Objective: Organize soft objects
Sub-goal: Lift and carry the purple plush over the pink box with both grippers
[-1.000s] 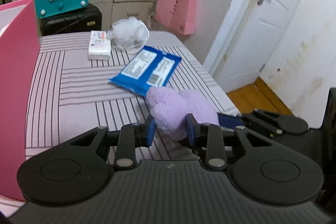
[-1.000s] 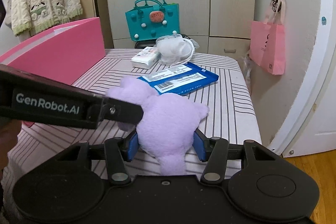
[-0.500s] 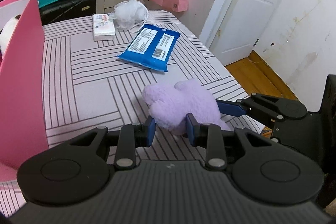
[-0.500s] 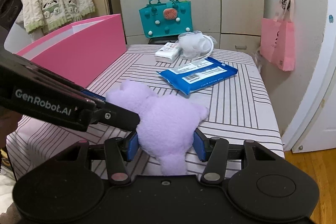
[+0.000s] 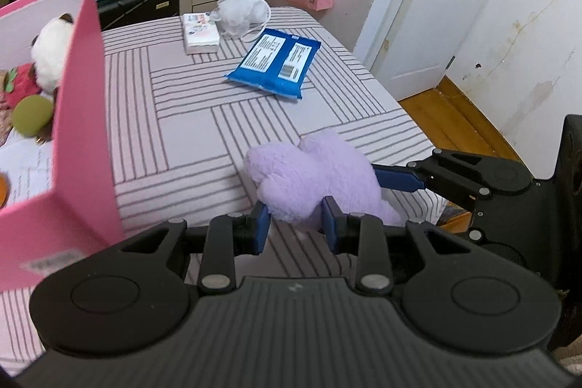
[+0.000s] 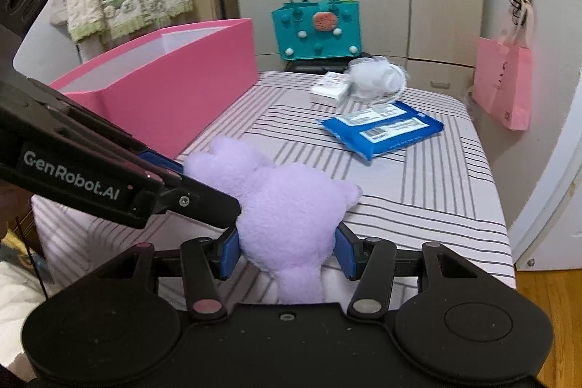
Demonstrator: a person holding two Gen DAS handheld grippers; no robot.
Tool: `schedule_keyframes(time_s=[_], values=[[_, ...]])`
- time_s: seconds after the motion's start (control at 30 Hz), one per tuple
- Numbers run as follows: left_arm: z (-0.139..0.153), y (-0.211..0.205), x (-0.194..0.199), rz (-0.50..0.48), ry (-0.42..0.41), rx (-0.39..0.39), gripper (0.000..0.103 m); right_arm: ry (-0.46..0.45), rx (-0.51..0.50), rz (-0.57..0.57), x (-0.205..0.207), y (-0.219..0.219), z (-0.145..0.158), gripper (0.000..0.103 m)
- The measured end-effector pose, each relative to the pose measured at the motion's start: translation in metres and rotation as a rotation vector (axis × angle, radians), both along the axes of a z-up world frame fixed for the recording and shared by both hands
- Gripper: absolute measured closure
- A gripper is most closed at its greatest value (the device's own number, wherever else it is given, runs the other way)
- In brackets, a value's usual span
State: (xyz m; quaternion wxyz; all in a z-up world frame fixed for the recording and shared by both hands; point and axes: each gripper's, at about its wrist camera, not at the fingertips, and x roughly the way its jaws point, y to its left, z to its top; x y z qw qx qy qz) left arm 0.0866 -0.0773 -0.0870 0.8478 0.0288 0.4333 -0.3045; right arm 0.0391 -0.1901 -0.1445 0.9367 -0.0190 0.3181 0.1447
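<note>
You have the plush (image 6: 287, 210) pinched by both the left gripper (image 5: 295, 222) and right gripper (image 6: 285, 251) over the bed's (image 5: 189, 119) near edge; it's light and squashy, so grip its bulk.

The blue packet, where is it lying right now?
The blue packet lies flat on the striped table, beyond the purple plush toy and just before the white tissue pack.

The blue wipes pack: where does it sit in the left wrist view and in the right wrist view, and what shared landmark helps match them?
Left wrist view: blue wipes pack upper centre, on the striped table.
Right wrist view: right of centre, above the purple plush toy.
Shared landmark: the white mesh bath pouf just behind the pack.
</note>
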Motion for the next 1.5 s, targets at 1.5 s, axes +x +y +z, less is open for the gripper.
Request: schedule_keyframes(time_s=[1.5], values=[[0.105, 0.154, -0.060, 0.151, -0.119, -0.018, 0.074, -0.211, -0.007, 0.411, 0.004, 0.123, 0.110, 0.045]])
